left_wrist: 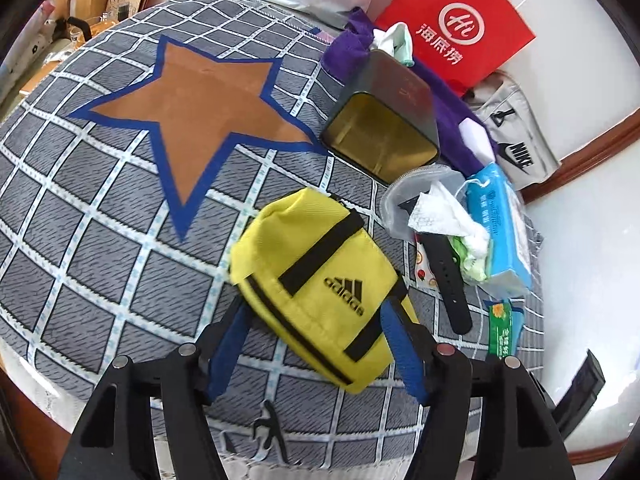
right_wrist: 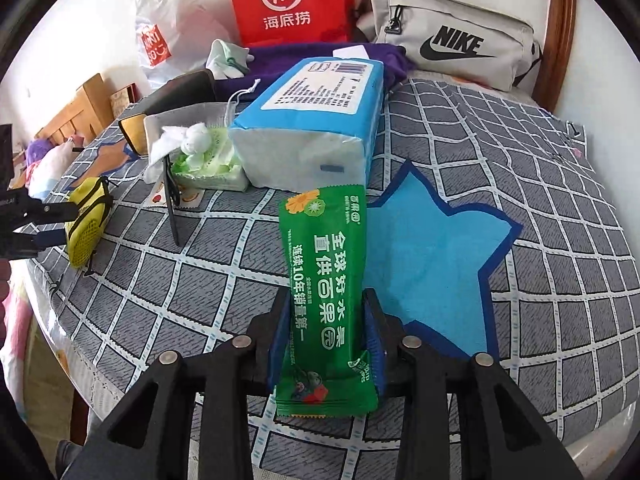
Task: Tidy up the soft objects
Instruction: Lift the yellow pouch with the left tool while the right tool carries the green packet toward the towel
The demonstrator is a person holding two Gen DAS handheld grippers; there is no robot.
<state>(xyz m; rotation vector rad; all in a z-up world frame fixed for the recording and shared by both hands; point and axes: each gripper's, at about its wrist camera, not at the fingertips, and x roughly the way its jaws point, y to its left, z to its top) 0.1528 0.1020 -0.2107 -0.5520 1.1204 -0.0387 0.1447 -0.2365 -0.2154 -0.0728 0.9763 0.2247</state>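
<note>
Yellow fabric makes up a small zip pouch point(left_wrist: 320, 280) with black straps and a black logo. It lies on a grey checked cloth point(left_wrist: 100, 240) over the surface, between the blue pads of the left claw point(left_wrist: 316, 344). That claw stands wide, with a gap between each pad and the pouch, so it holds nothing. Beyond the pouch, the cloth carries a large brown star point(left_wrist: 192, 120) edged in blue.

In the right wrist view, the right claw point(right_wrist: 326, 340) is narrow, its pads set against the two long edges of a green snack packet point(right_wrist: 324, 292) printed with white characters. The packet reaches forward from the claw, its far end near a blue tissue pack point(right_wrist: 316, 120). Beside the packet on the cloth lies a light blue star point(right_wrist: 436, 252) with a dark blue edge. The yellow pouch also appears far left in this view, next to the black fingers of the left claw.

To the right of the pouch in the left wrist view sit a black strap point(left_wrist: 448, 276), a clear pouch point(left_wrist: 416, 196) with crumpled white tissue point(left_wrist: 440, 212) spilling from it, and a small green wipes packet point(left_wrist: 472, 264). Behind them an open dark tin point(left_wrist: 384, 124) lies on its side, showing a gold inside. A purple cloth point(left_wrist: 452, 108) spreads behind the tin. Farther back are a red paper bag point(left_wrist: 456, 28) with white characters and a grey waist bag point(left_wrist: 516, 136) with a black logo.
</note>
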